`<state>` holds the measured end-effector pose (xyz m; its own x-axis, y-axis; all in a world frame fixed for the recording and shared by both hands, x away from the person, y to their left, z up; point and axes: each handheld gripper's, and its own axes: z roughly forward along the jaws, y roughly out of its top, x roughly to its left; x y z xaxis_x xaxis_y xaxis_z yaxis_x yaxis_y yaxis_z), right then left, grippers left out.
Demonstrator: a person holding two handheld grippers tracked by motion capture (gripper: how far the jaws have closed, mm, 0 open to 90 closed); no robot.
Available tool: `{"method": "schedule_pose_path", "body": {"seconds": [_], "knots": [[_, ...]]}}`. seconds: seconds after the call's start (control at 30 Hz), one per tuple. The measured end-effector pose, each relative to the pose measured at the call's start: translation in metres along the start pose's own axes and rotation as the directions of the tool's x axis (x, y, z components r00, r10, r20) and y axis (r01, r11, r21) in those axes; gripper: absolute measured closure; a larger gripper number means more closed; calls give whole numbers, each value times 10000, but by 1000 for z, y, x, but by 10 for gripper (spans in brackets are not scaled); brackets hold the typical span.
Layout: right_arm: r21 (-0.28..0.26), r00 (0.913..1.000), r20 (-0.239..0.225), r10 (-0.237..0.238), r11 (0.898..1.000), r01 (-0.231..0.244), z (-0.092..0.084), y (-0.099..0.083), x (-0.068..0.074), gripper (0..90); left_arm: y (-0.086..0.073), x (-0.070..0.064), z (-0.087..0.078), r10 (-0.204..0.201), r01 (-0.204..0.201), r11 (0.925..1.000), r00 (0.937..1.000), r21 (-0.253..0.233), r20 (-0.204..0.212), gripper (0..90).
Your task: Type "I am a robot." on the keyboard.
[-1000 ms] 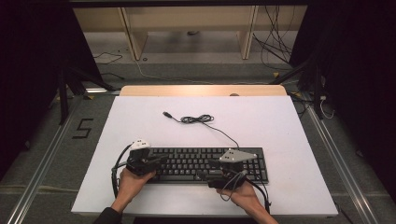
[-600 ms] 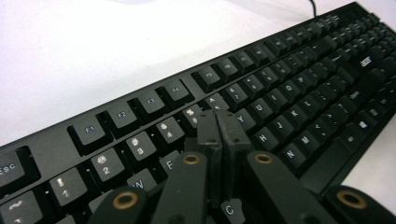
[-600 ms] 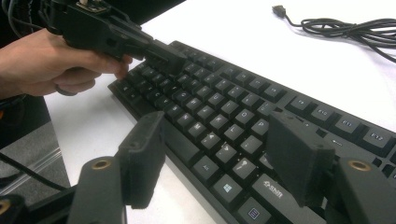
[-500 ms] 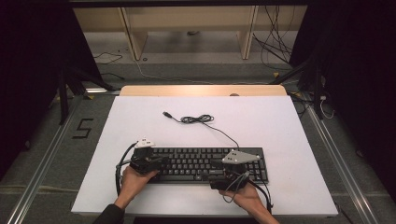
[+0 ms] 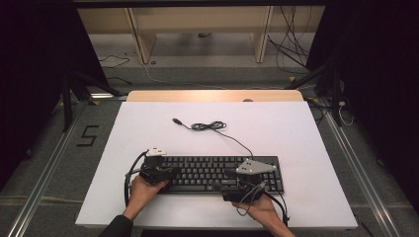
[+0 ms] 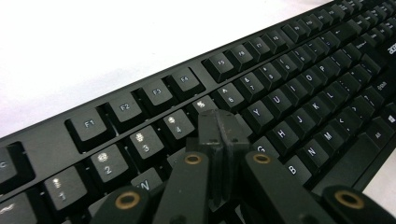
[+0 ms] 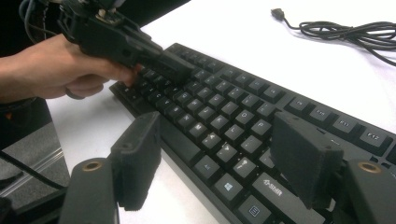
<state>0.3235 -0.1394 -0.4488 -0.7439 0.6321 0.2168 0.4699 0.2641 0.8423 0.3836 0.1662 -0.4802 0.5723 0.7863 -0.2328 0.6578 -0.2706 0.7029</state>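
Your left tongs [image 5: 165, 174] sit over the left end of the black keyboard [image 5: 207, 174], with your left hand [image 5: 143, 190] wrapped around their body at the near-left corner of the white counter [image 5: 296, 133]. In the left gripper view the two jaws are pressed flat together with nothing between them, and their joined tip [image 6: 218, 128] points down at the keys just below the number row, near the 4 and 5. From the right gripper view you can see those same tongs [image 7: 180, 70] angled down onto the left-hand keys, the tip touching or just above them; which one, the picture does not settle.

The keyboard itself lies flat along the near part of the counter, parallel to its front edge, roughly centred between your two hands. Its cable [image 5: 212, 127] runs from the back edge toward the middle of the counter, where it lies in a loose coil with the plug end free just to the left.

Your right tongs [image 5: 236, 183] hover at the keyboard's near edge, right of centre, with the grey three-cornered plate on top and your right hand [image 5: 259, 210] behind. Their jaws have just been widening and stand spread, one pad off the near edge over the counter, the other above the bottom key row, gripping nothing.
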Motion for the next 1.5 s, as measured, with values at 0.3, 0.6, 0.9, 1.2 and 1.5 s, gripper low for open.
{"method": "schedule_pose_path", "body": {"seconds": [0.3,0.6,0.9,1.2,1.5], "knots": [[-77,10000,22,-1,10000,1,-3,-1,1,344,-1,0,1,-88,88,9999,10000,-59,29,891],[-114,10000,30,37,9999,-37,-4,-1,0,344,-1,-1,-5,16,-9,9992,9999,-401,171,855],[-110,10000,38,37,9999,-37,-2,0,-1,345,-2,0,-15,-171,200,9968,9991,-771,381,816],[52,10000,22,61,10000,-61,8,2,-3,344,-5,0,-24,-405,468,9947,9968,-921,684,698],[297,10000,-24,-35,9996,36,20,6,-3,342,-8,-1,-33,-477,564,9923,9957,-1102,799,597]]}}
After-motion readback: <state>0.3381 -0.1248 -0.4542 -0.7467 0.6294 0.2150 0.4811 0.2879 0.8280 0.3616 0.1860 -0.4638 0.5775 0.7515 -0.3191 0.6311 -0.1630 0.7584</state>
